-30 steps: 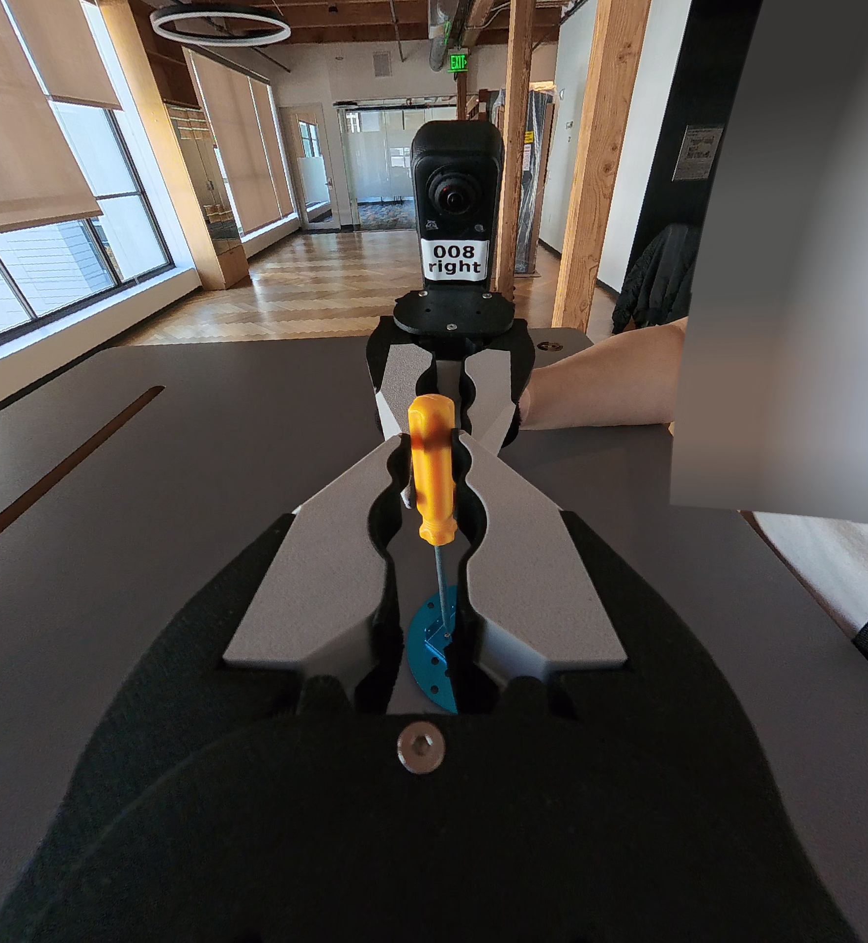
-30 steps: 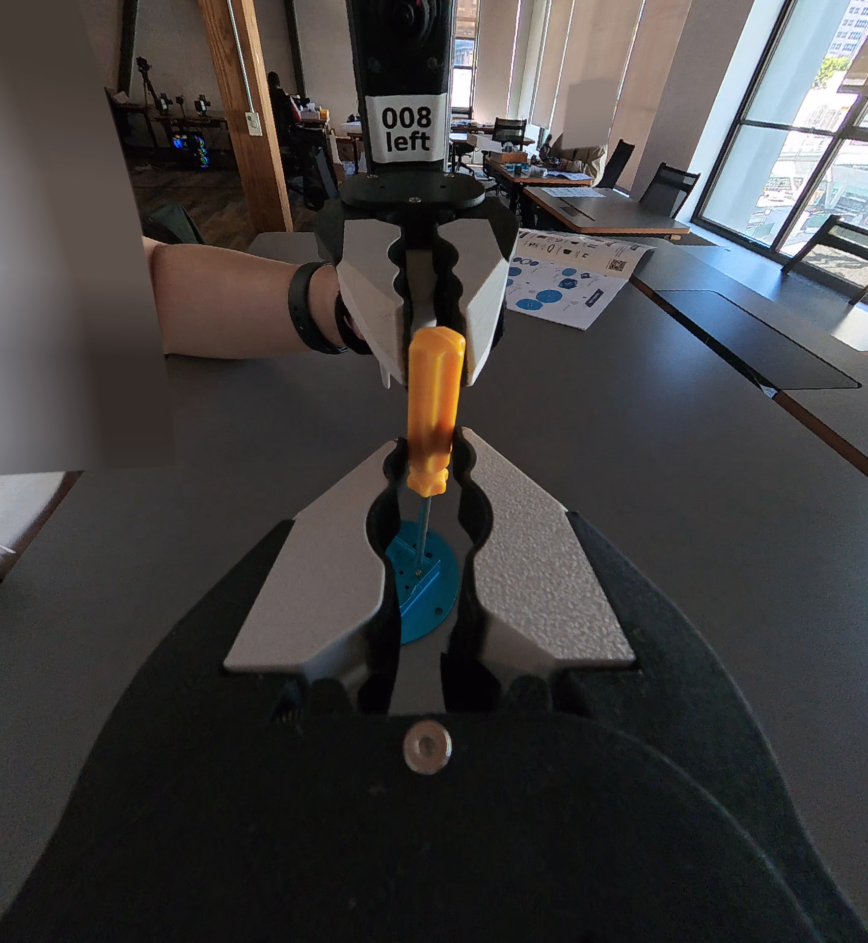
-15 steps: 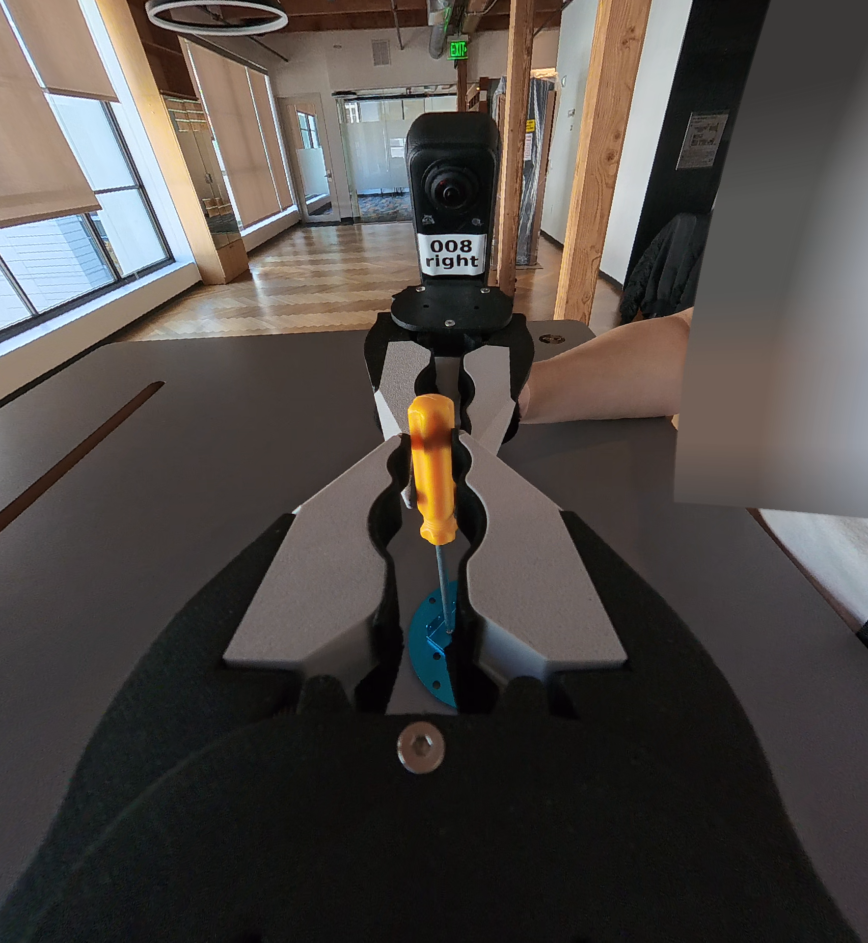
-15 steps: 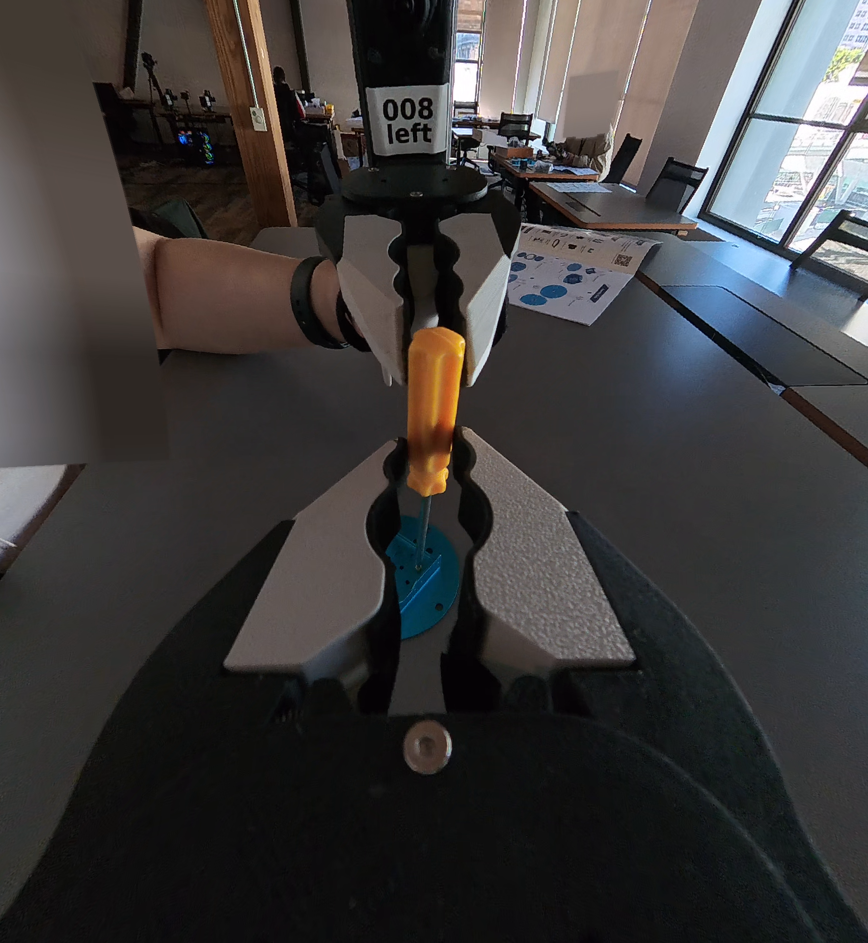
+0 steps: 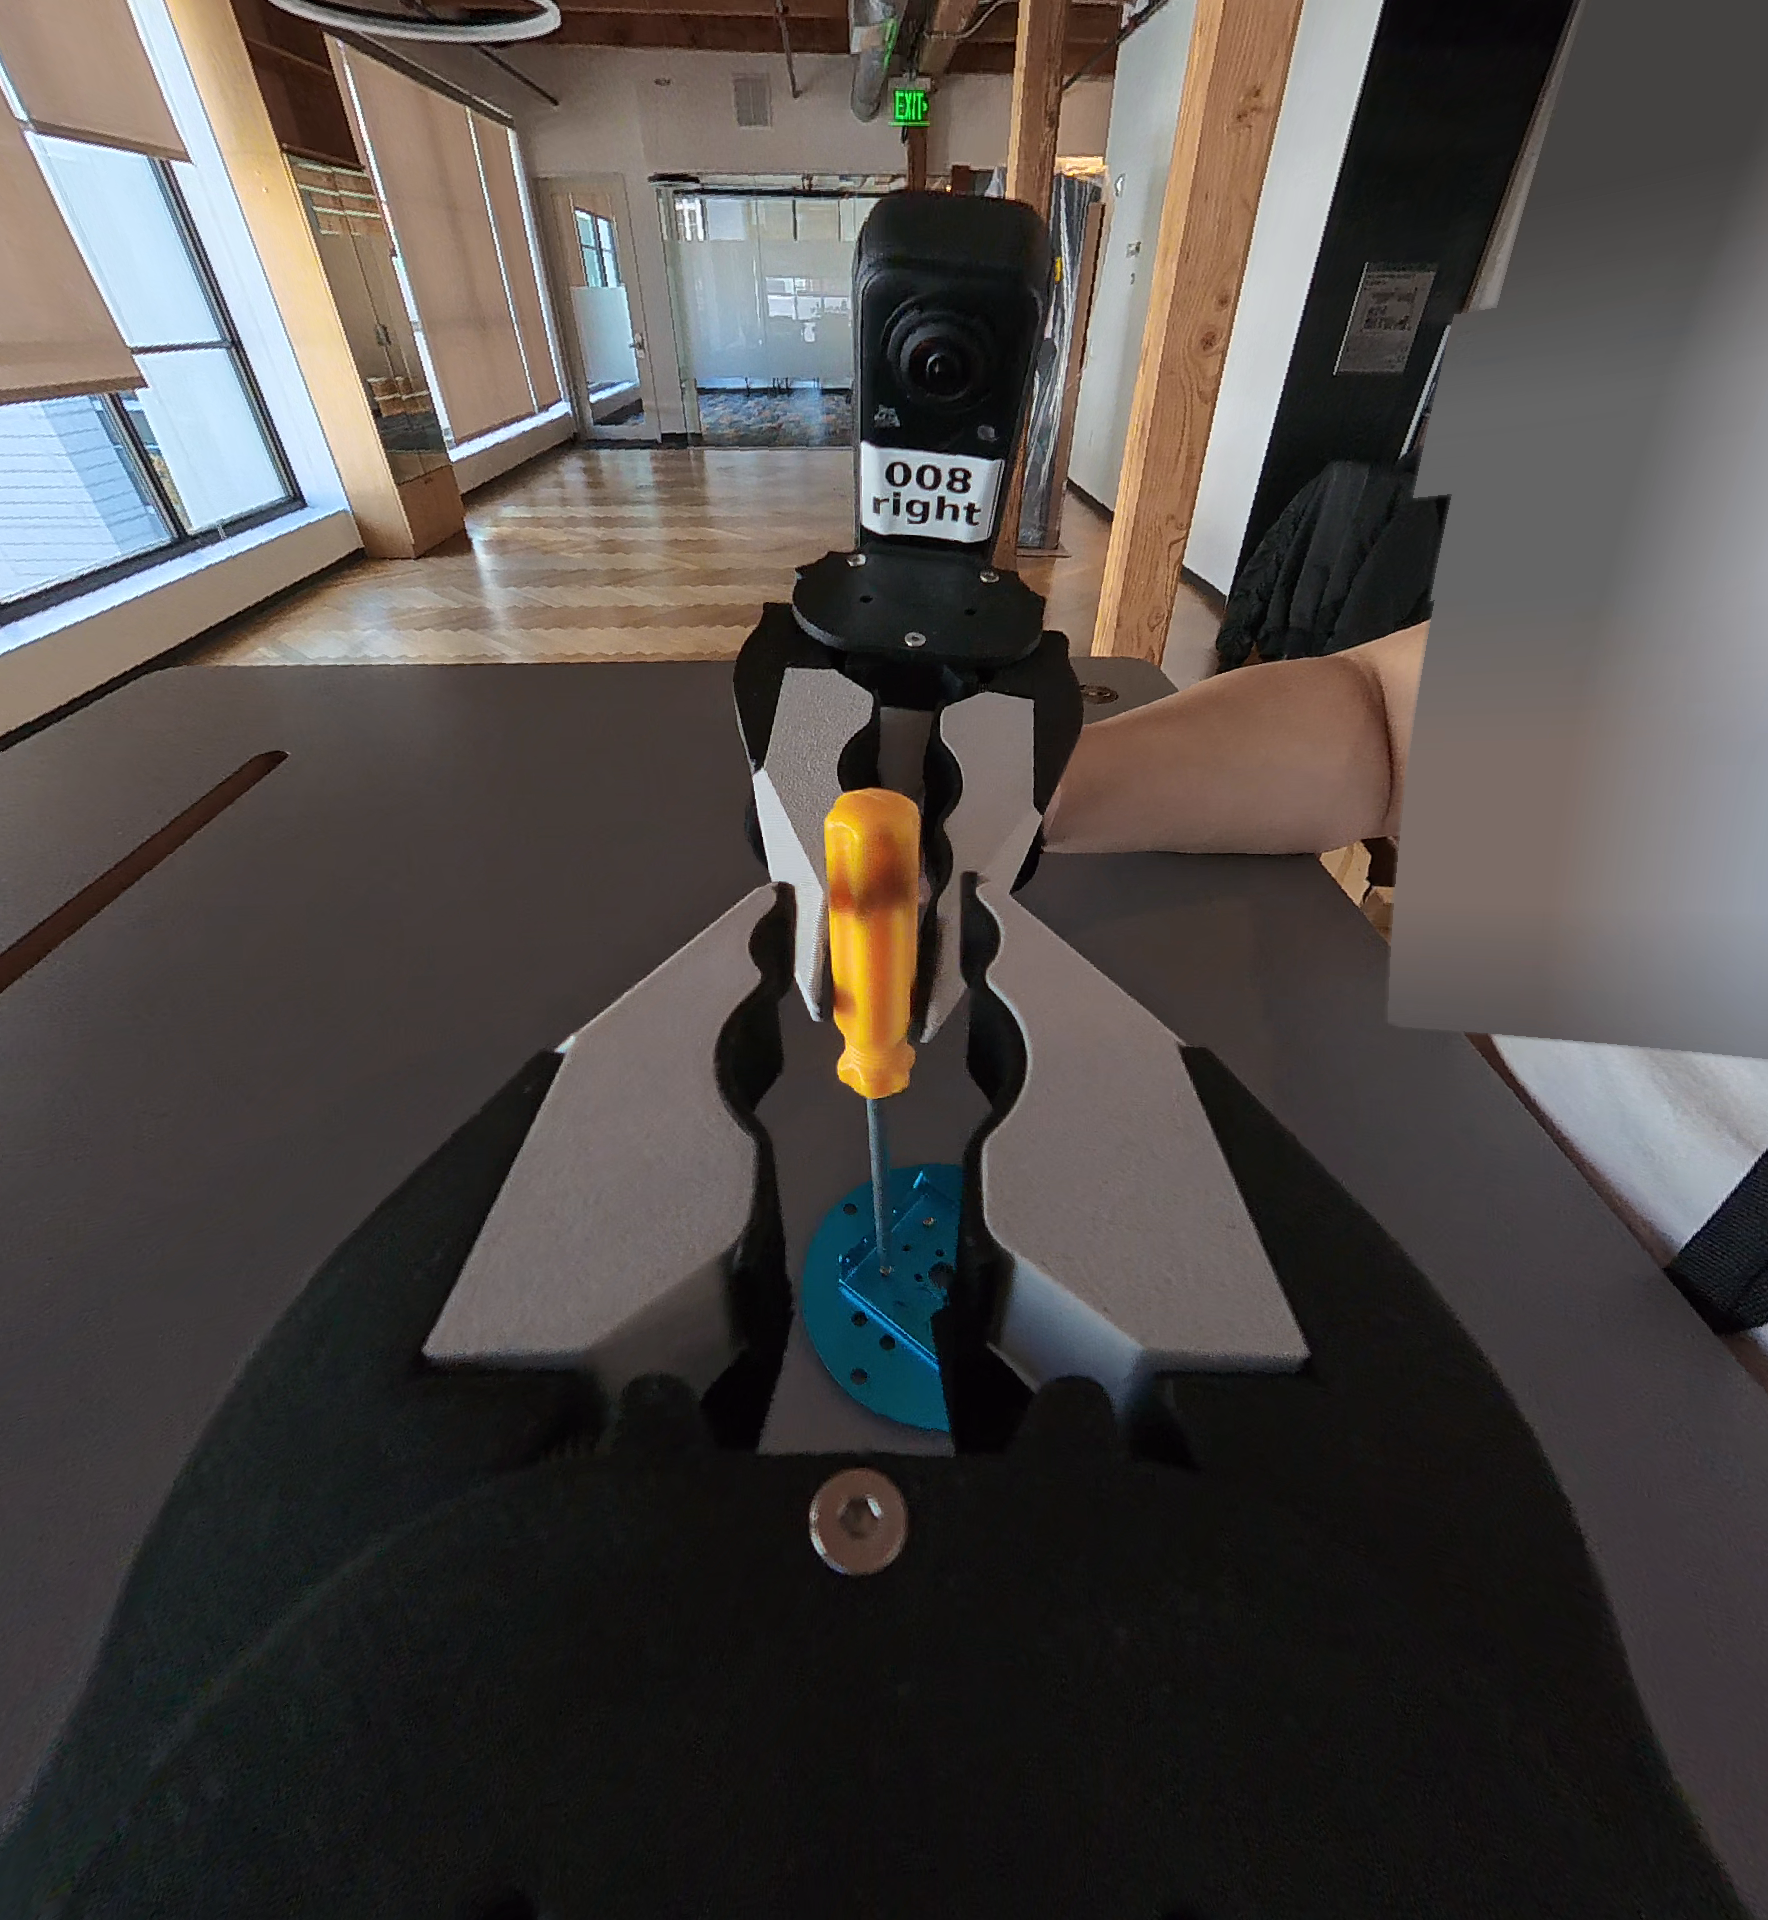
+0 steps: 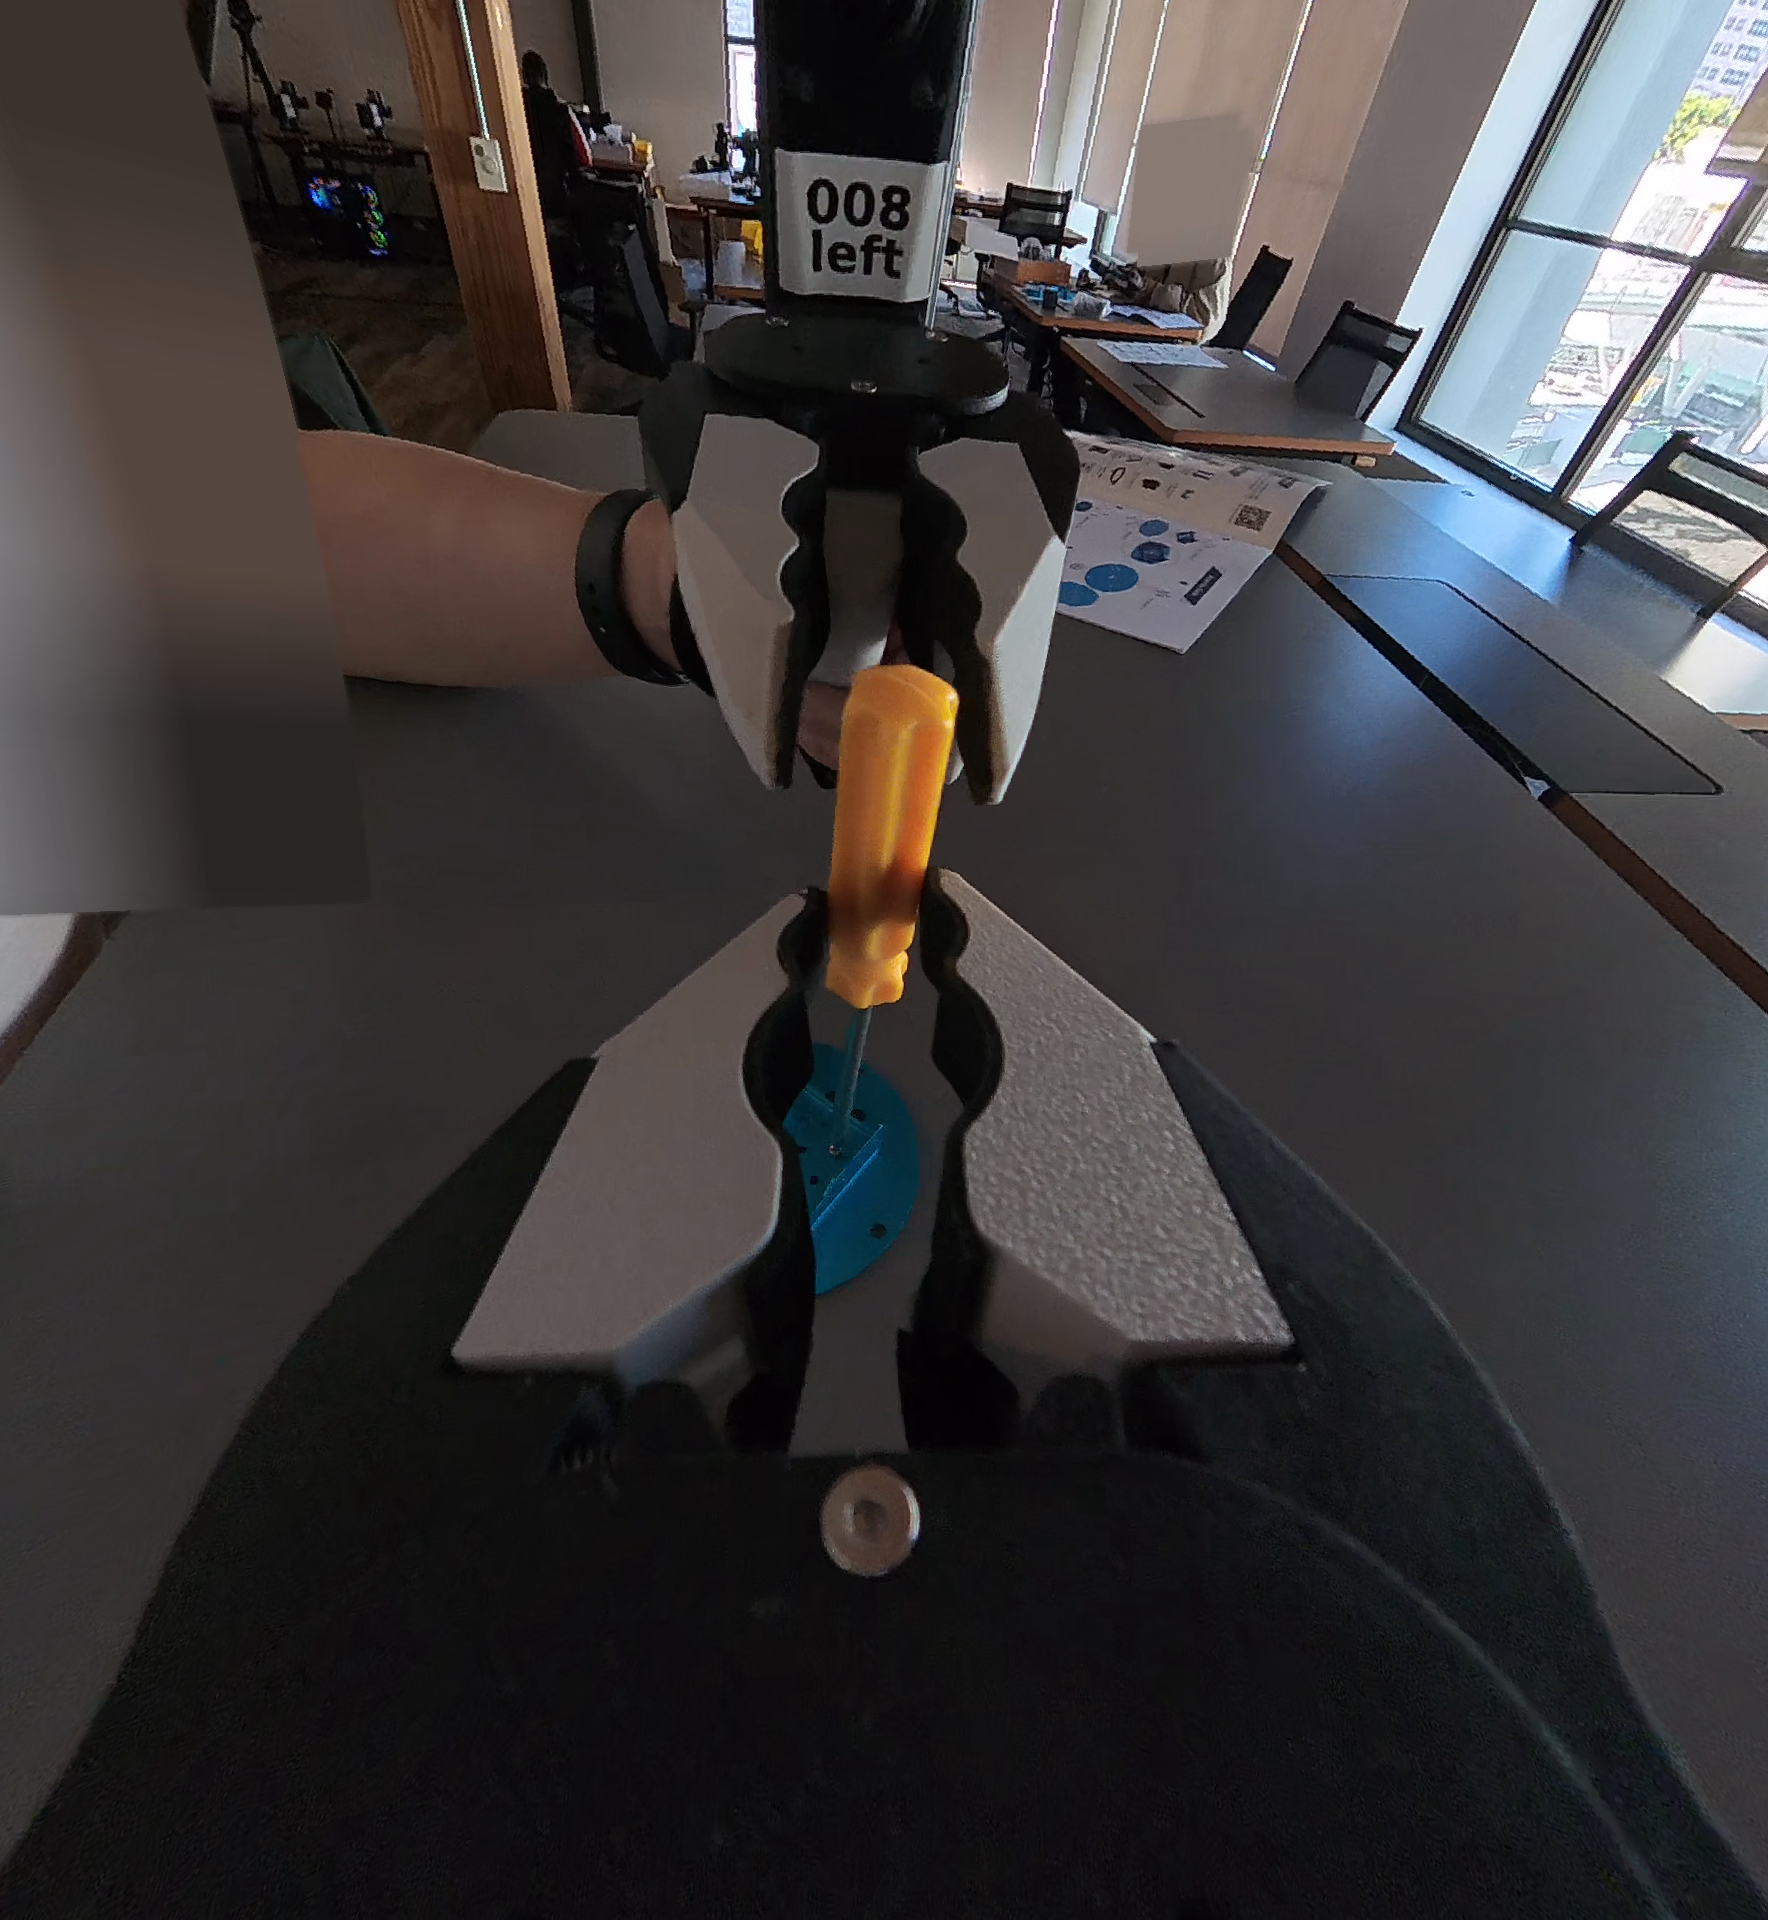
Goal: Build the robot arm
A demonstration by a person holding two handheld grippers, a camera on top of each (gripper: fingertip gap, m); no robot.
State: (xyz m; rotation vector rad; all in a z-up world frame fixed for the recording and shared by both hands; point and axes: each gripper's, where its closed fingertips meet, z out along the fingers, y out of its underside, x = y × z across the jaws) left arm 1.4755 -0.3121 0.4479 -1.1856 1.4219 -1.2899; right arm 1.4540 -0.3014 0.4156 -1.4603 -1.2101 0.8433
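The right gripper (image 6: 872,914) pinches the orange handle of a screwdriver (image 6: 890,821) between its jaw tips, holding it nearly upright. The blade tip rests on a small bracket on the blue part (image 5: 885,1320), a holed disc lying flat on the bench (image 5: 340,935), well in from its far edge and nearer the person's side. The left gripper (image 5: 875,904) faces it, its jaws partly open on either side of the handle. A slim gap shows on each side, so it seems to grip nothing.

Nothing visibly clamps the blue part, so I judge that turning or pressing could spin it or slide it across the bench. The blade could skip off its seat and scratch the metal. Held only at the jaw tips, the handle might tilt or twist loose. The two grippers are close enough to knock together.

Each camera body bears a white label (image 5: 927,494) with dark print. A green lit sign (image 5: 909,104) hangs overhead, a notice (image 5: 1384,317) is on the wall, and a printed sheet (image 6: 1160,561) with blue diagrams lies towards the bench's far edge.
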